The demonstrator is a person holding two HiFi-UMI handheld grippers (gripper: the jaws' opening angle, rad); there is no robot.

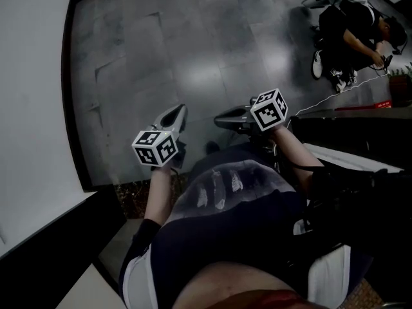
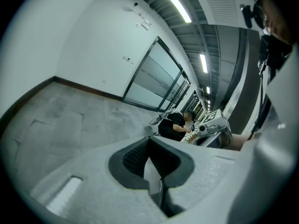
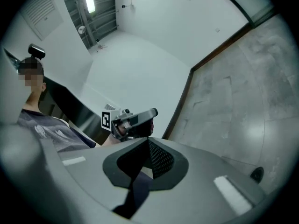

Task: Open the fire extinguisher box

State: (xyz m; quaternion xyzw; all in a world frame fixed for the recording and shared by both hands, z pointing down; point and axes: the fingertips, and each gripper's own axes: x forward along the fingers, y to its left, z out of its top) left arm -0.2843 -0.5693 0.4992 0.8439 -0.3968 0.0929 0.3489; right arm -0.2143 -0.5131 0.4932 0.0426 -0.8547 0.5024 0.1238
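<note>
No fire extinguisher box shows in any view that I can make out. In the head view both grippers hang in front of the person's torso, above a grey tiled floor [image 1: 193, 50]. The left gripper [image 1: 177, 113] points away from the body with its marker cube nearest the hand. The right gripper [image 1: 223, 119] points left, towards the left one. In the left gripper view the left gripper [image 2: 150, 140] has its jaws closed together with nothing between them. The right gripper [image 3: 148, 141] is likewise shut and empty in its own view. Each gripper sees the other: right gripper [image 2: 212, 123], left gripper [image 3: 133, 120].
A white wall [image 1: 32, 108] with a dark skirting [image 1: 69, 108] runs along the left. A dark panel [image 1: 58, 237] stands at the lower left. Another person [image 1: 351, 34] crouches on the floor at the top right. A white cable [image 1: 335, 98] and a dark ledge [image 1: 360, 134] lie to the right.
</note>
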